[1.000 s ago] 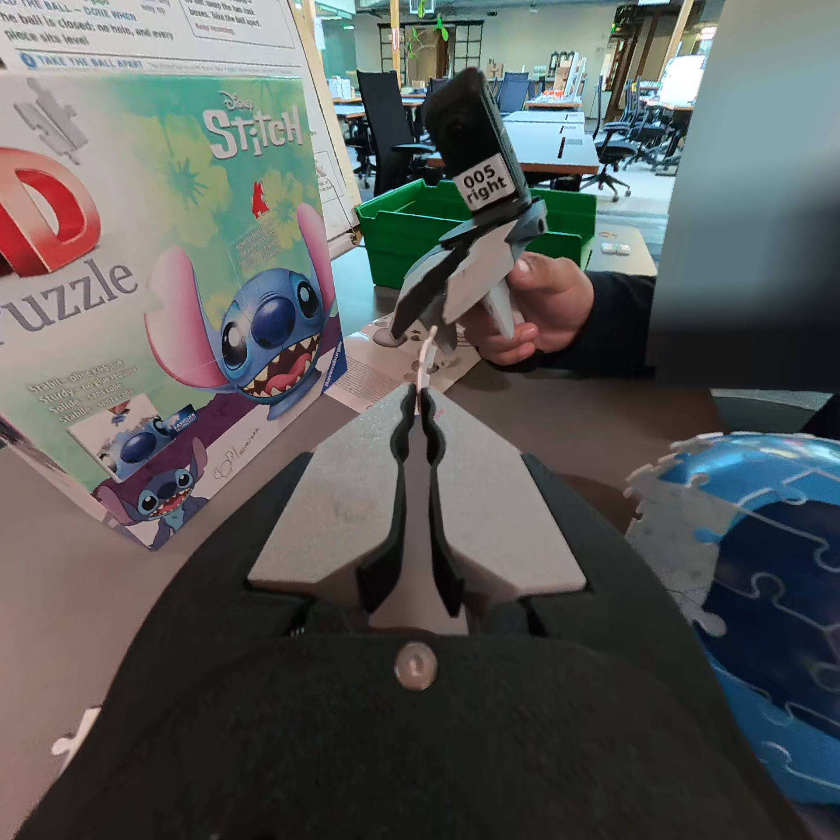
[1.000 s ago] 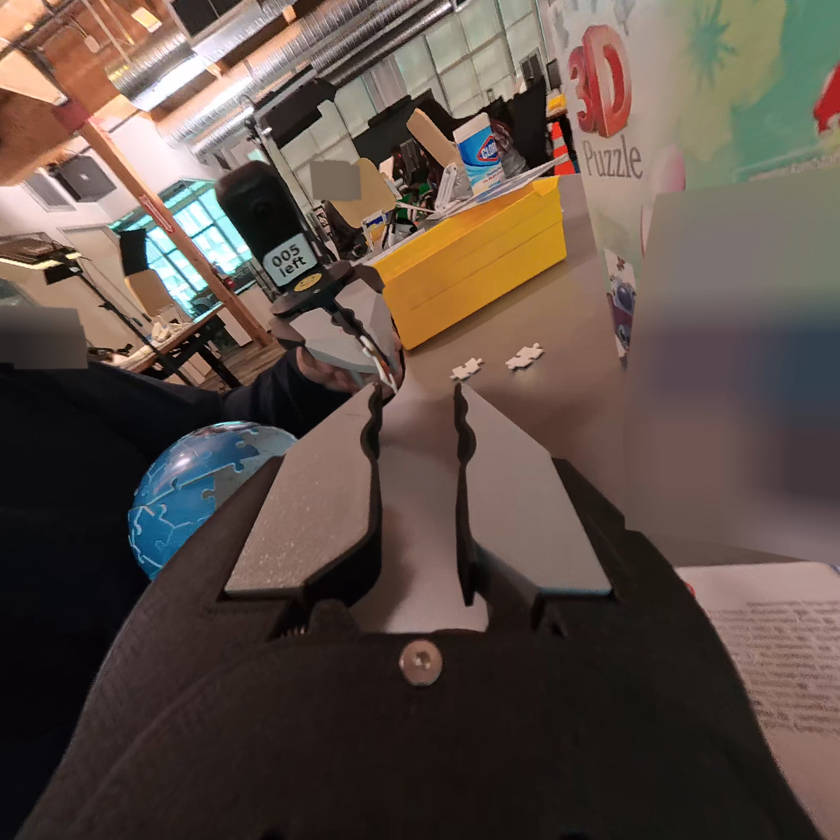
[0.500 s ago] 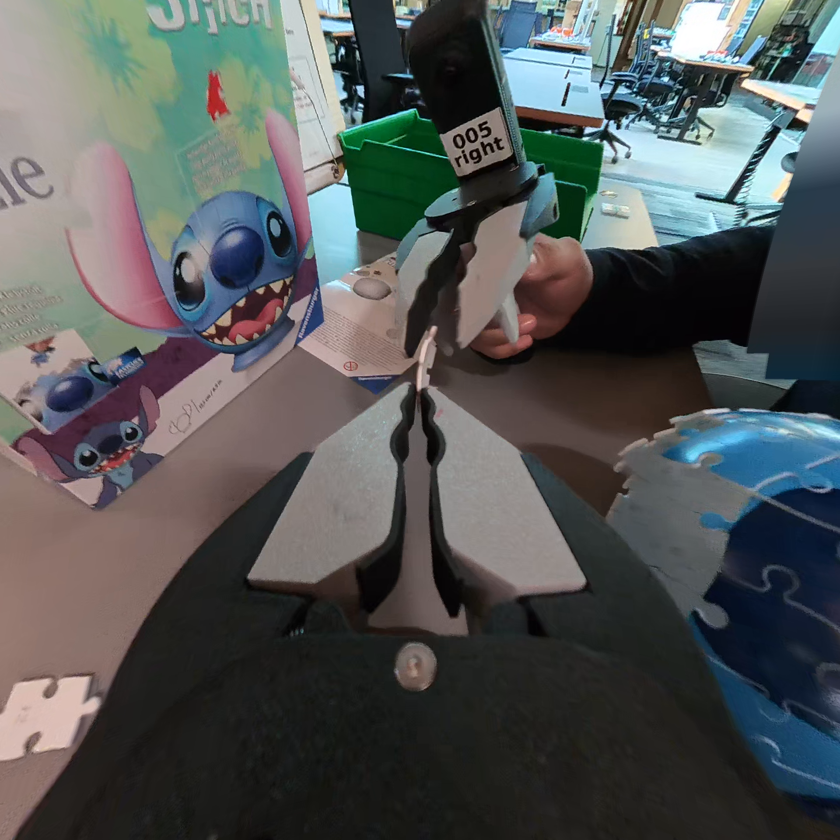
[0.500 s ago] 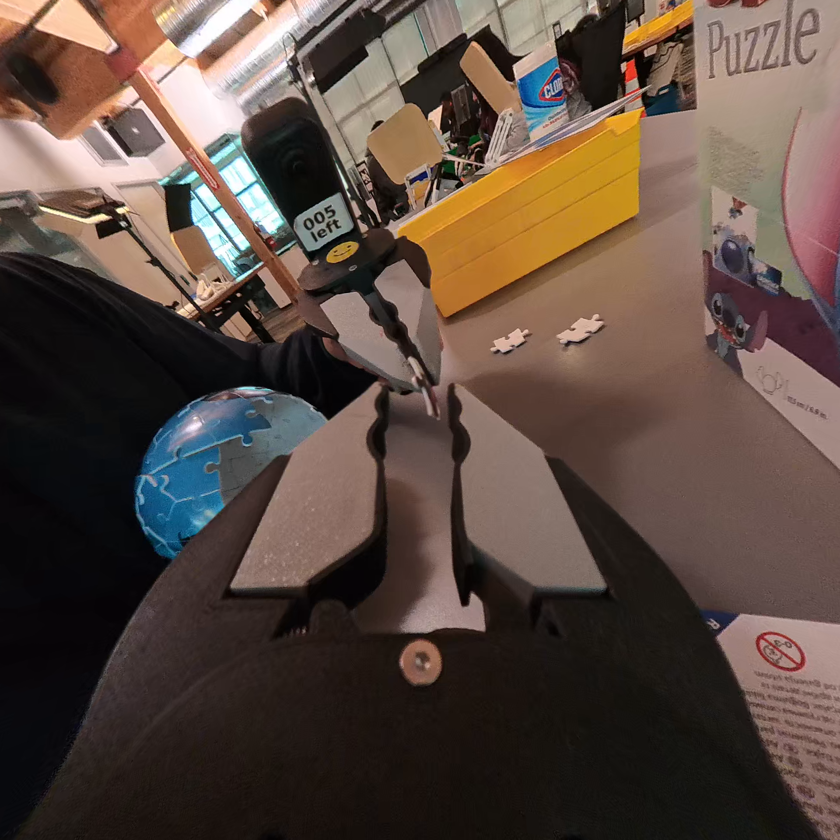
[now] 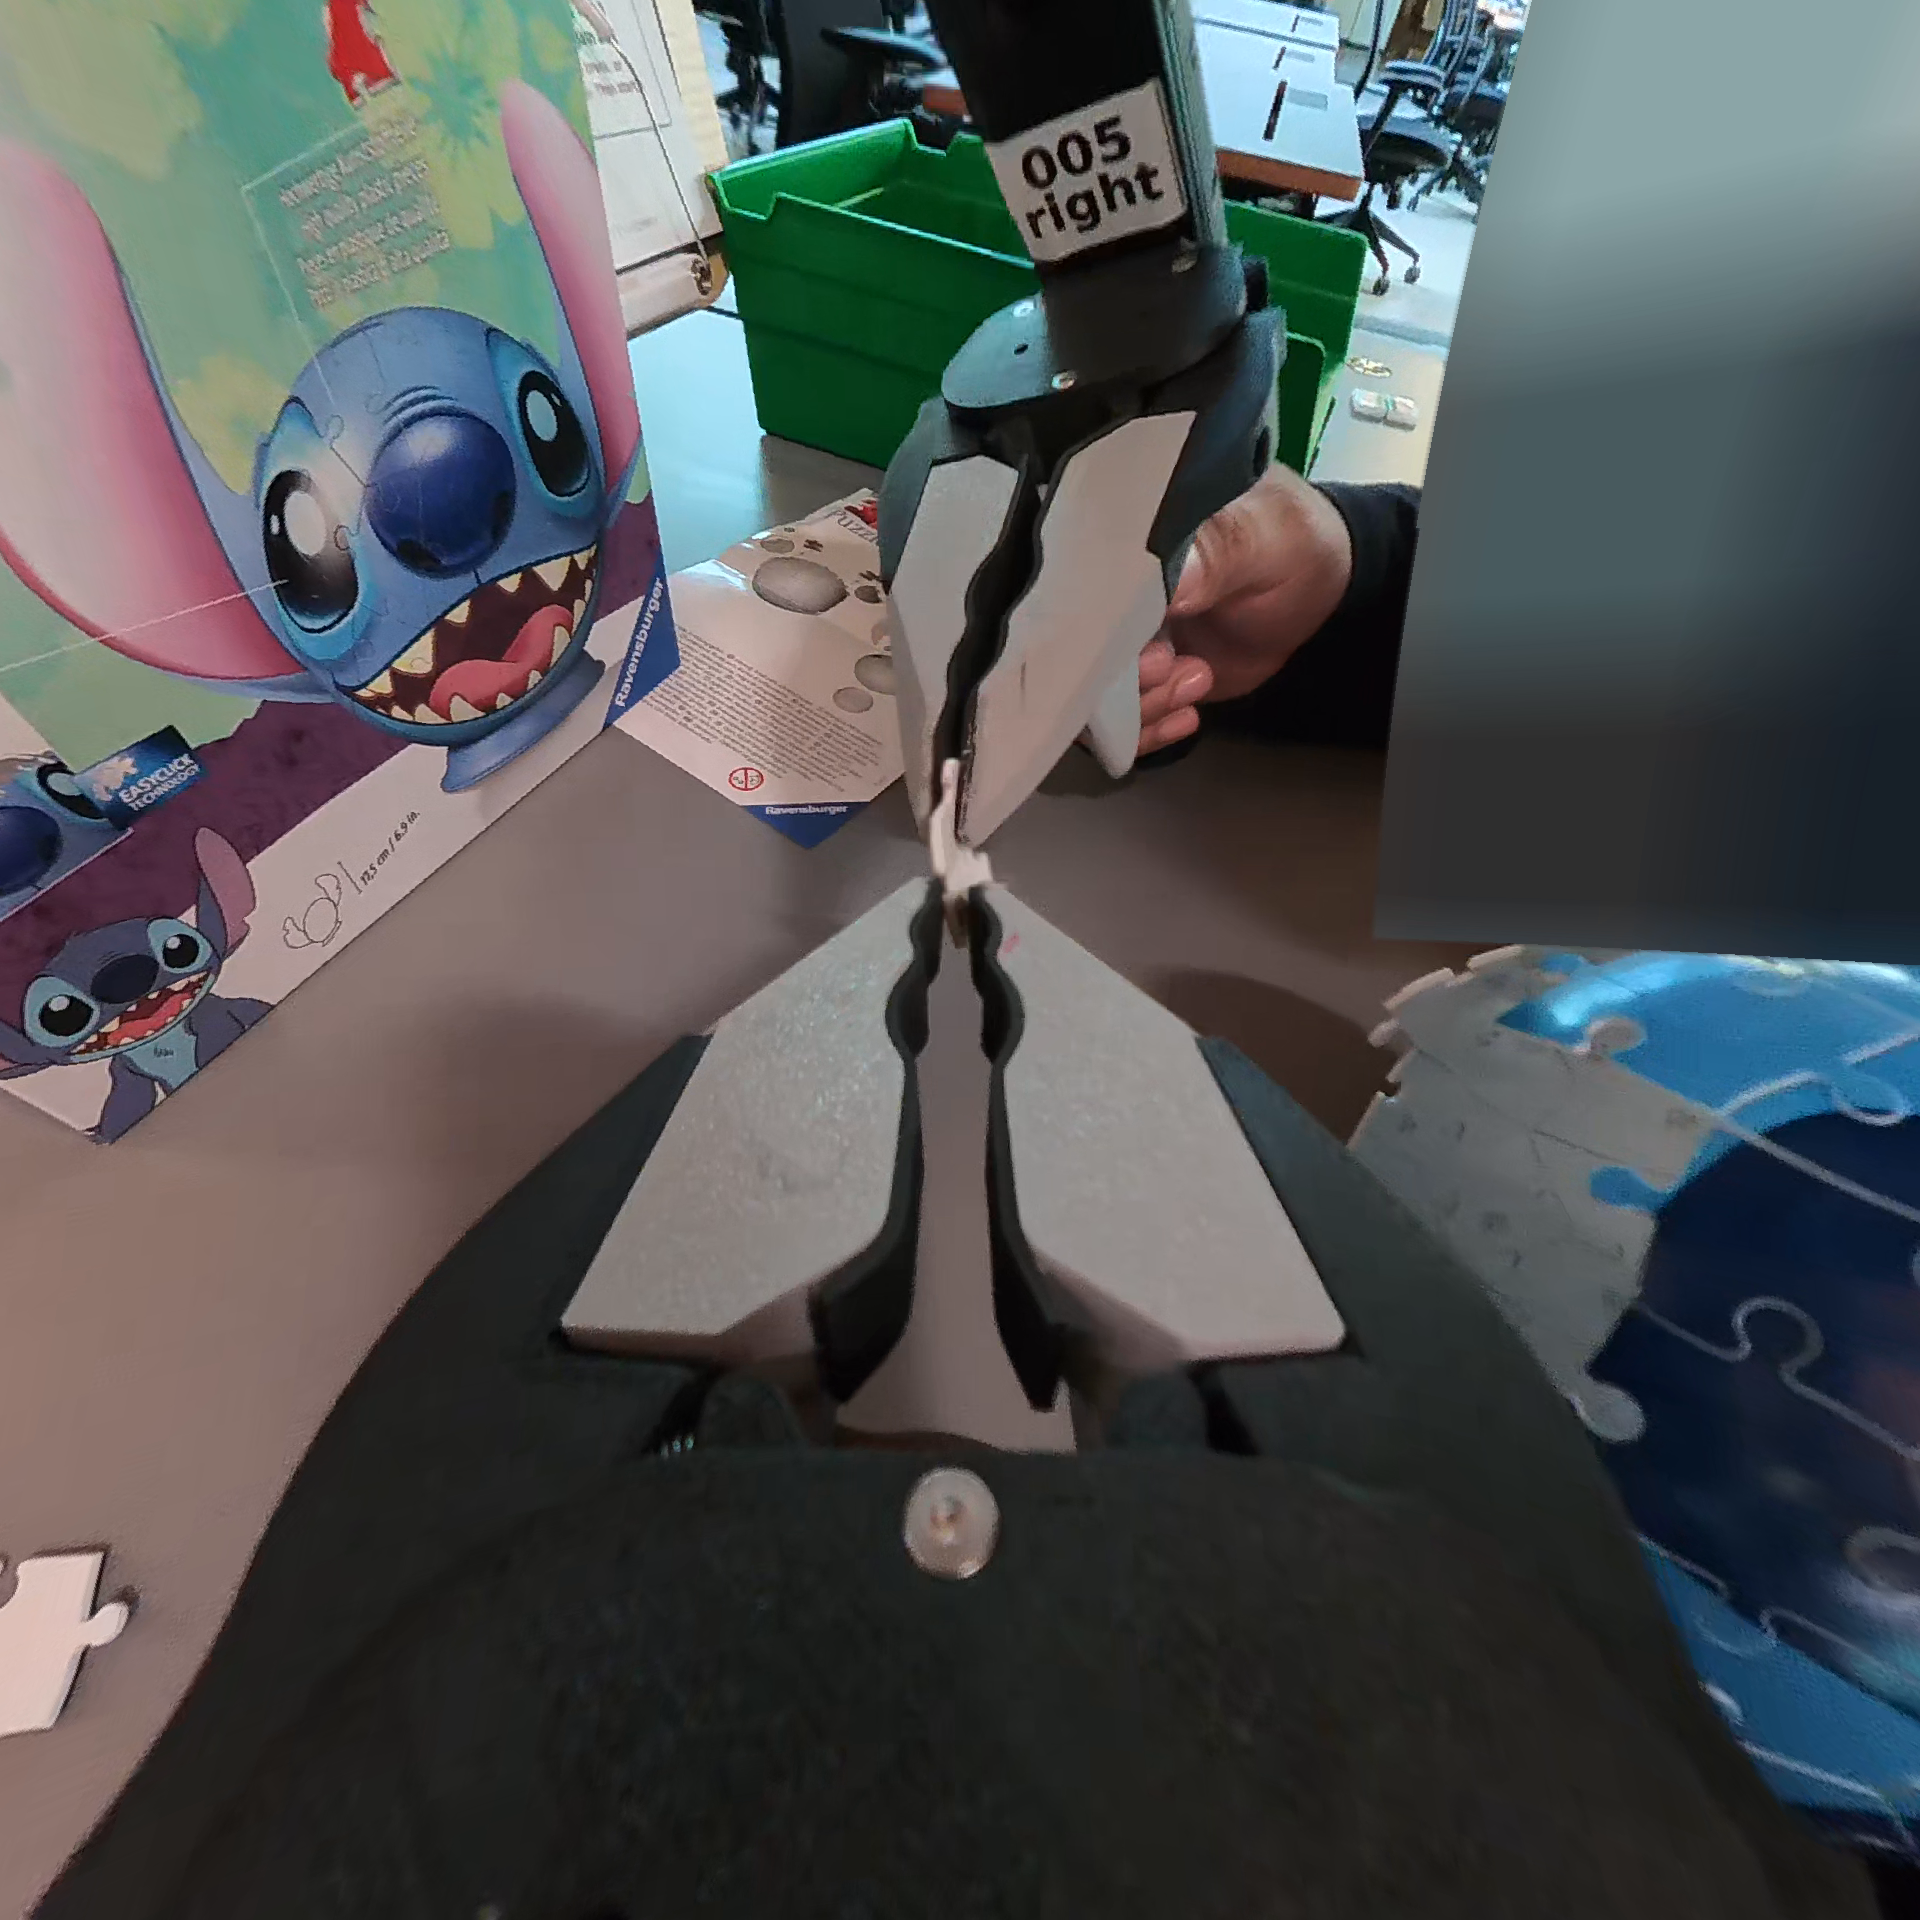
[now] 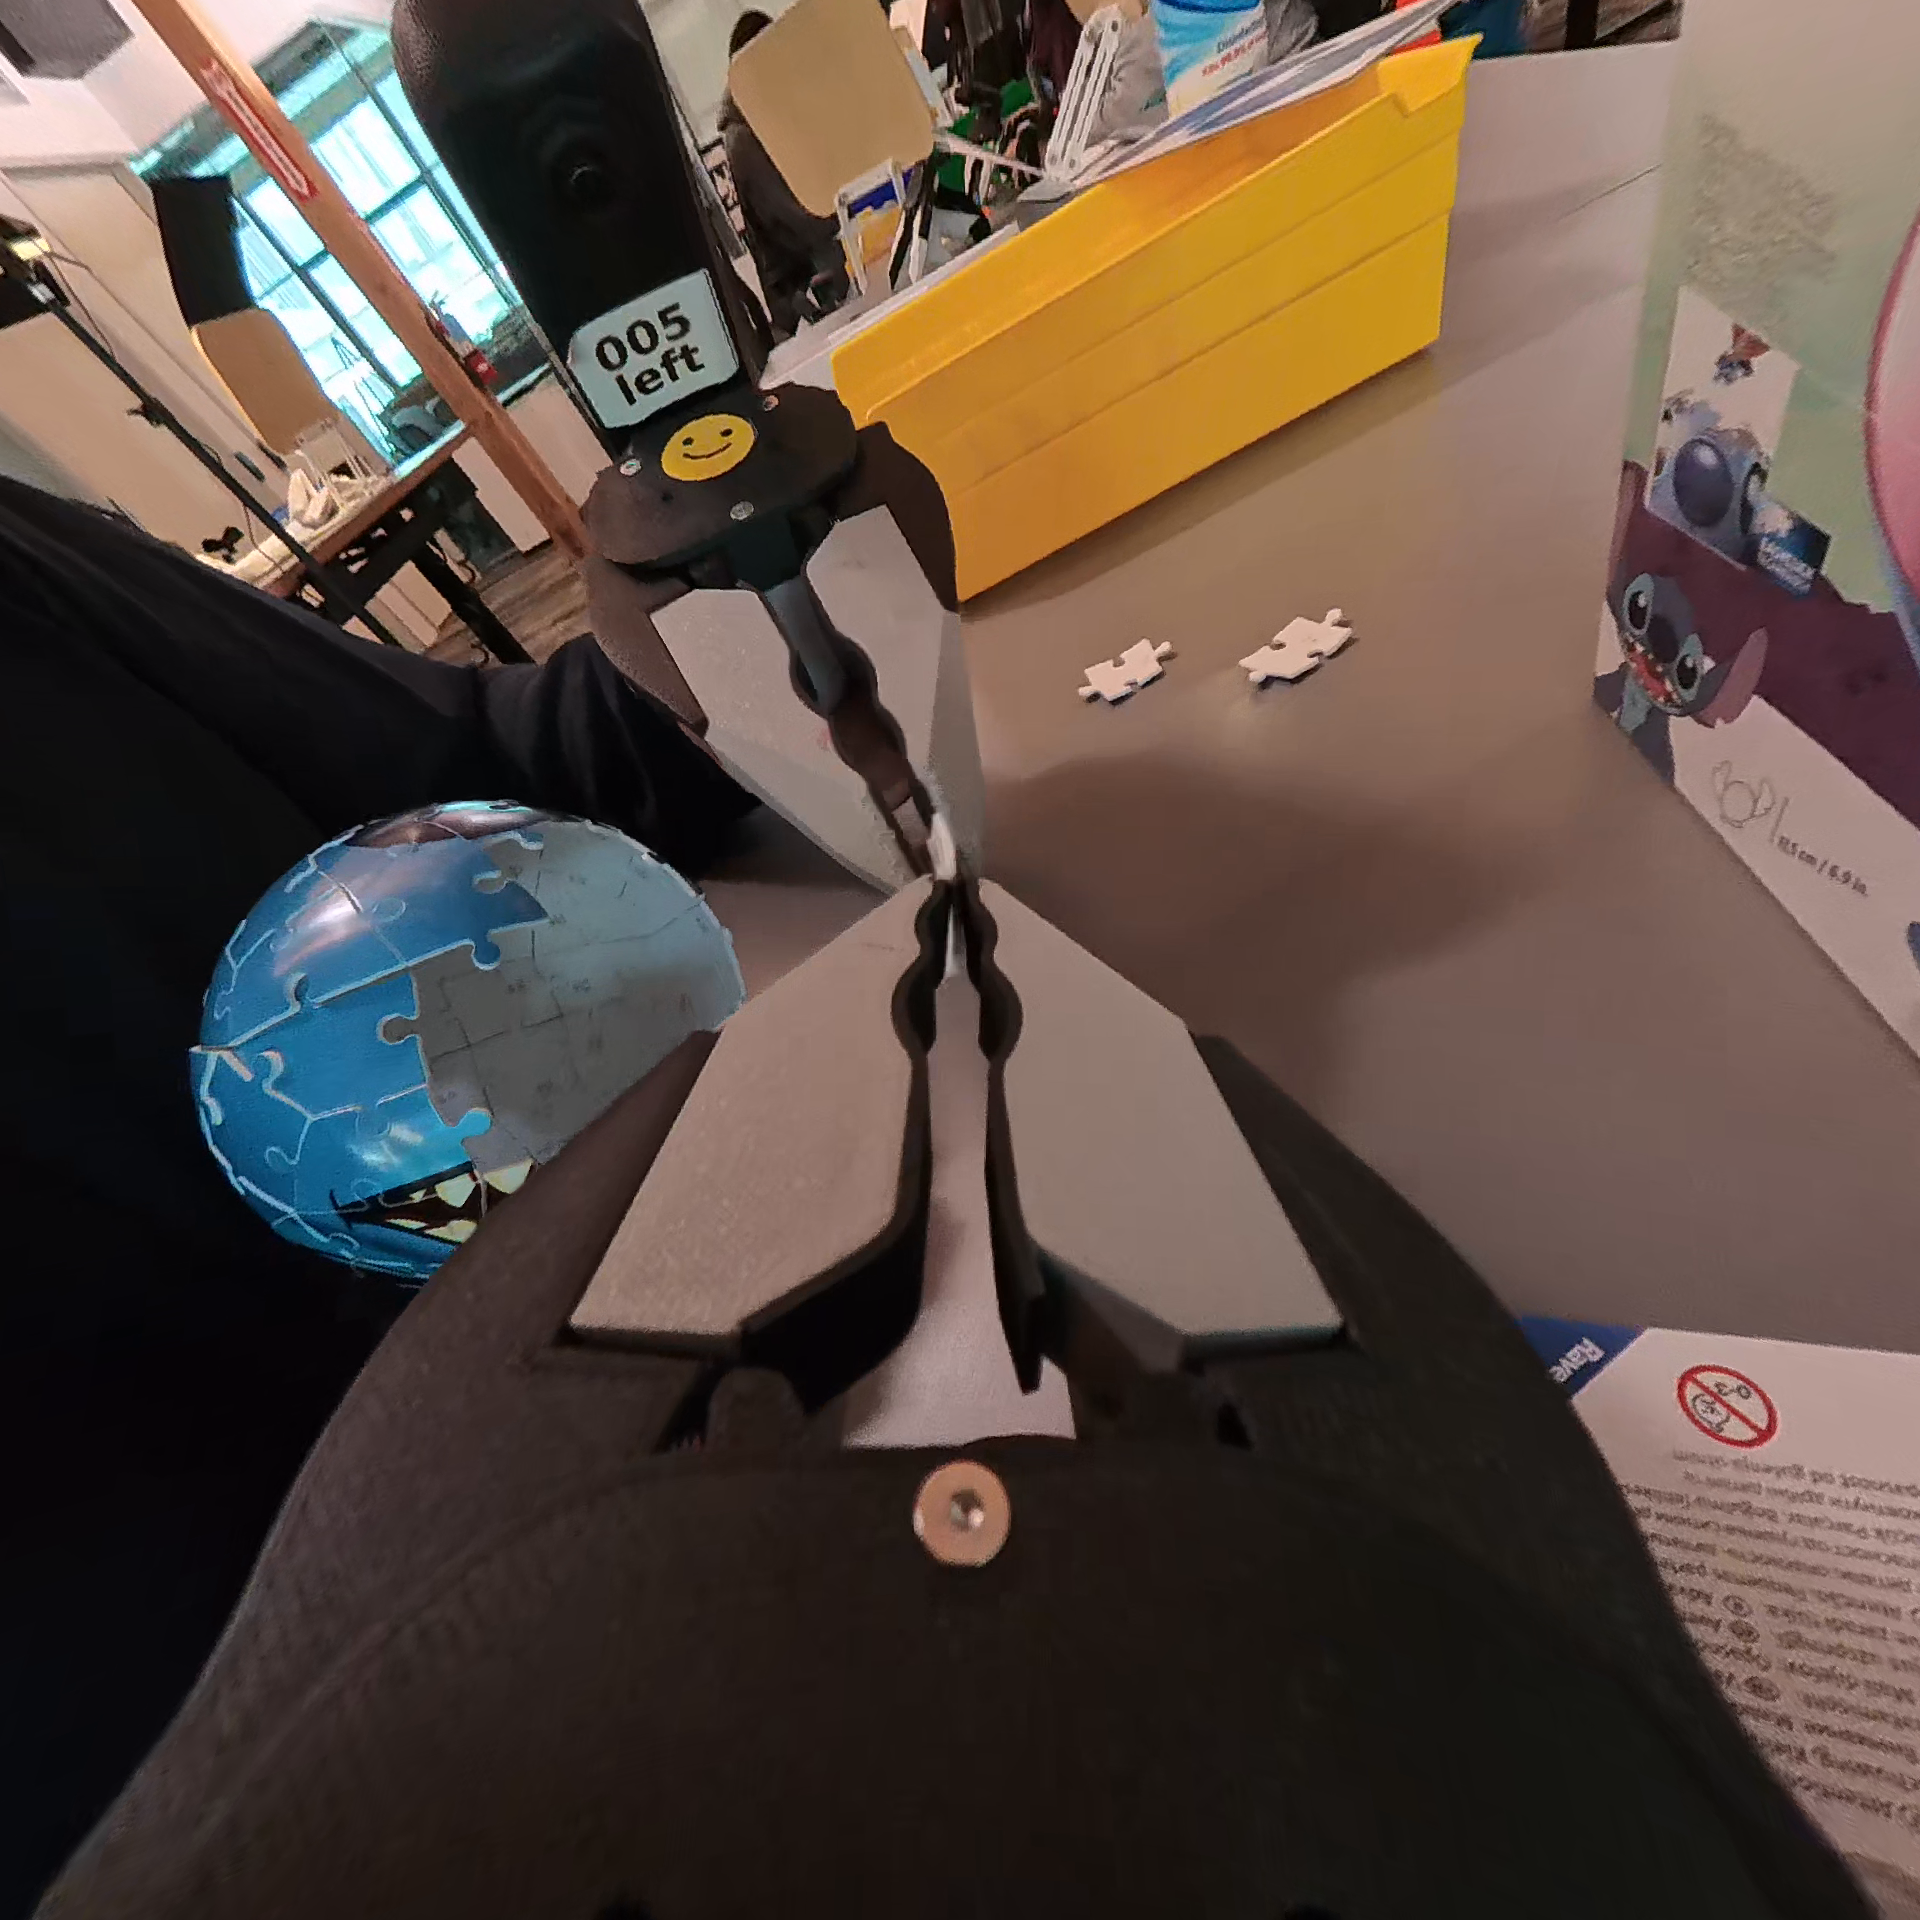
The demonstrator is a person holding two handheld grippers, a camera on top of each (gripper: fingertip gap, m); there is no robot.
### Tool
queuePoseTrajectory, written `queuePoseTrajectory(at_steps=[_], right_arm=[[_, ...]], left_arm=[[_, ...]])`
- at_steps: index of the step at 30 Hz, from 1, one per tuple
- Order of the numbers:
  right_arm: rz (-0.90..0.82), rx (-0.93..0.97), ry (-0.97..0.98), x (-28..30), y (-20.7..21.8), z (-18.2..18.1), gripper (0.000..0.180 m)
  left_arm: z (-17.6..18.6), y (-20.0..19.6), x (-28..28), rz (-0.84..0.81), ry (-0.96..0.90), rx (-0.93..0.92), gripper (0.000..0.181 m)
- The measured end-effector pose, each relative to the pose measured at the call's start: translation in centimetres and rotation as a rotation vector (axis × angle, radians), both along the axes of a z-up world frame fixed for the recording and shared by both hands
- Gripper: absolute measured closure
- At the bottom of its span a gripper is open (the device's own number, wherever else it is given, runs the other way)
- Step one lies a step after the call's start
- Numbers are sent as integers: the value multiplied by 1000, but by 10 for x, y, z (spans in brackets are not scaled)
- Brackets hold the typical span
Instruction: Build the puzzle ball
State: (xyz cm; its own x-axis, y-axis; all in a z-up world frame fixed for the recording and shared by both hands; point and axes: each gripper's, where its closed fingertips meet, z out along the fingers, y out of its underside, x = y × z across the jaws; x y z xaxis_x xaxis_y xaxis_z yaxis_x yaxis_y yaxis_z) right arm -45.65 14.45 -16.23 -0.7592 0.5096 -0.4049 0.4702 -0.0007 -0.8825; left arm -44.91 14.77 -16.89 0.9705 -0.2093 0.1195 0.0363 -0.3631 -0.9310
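A white puzzle piece is pinched edge-on above the table; the blue puzzle ball (partly unfinished) sits nearby.

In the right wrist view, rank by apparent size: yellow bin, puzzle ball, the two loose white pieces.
1. Yellow bin
2. Puzzle ball, though it sits nearer the camera
3. The two loose pieces, which look alike

My left gripper and right gripper meet tip to tip above the table, each with its fingers drawn nearly together, both pinching one small white piece between them. My right hand wraps the right gripper's handle, dark sleeve behind it.
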Motion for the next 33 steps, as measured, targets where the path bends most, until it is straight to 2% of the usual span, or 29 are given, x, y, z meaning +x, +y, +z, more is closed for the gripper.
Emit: queuePoseTrajectory(at_steps=[4,13,19,26,29,31,33], right_arm=[[-21,9,4,-2,-1,0,180],[-40,-132,-26,-7,5,10,175],[-36,-167,-53,-8,9,7,174],[-37,-64,-23,-7,3,-1,180],[-25,-3,-24,-5,2,-6,180],[32,71,-72,4,0,-17,180],[19,130,-55,4,3,-22,180]], left_arm=[[-2,1,0,3,-38,-6,180],[8,0,-9,19,-173,55,181],[5,2,-10,38,-163,44,181],[-4,2,-4,12,-177,-10,179],[-8,0,-4,6,-118,-40,176],[0,-1,-6,9,-104,-4,176],[3,-2,-6,6,-134,2,178]])
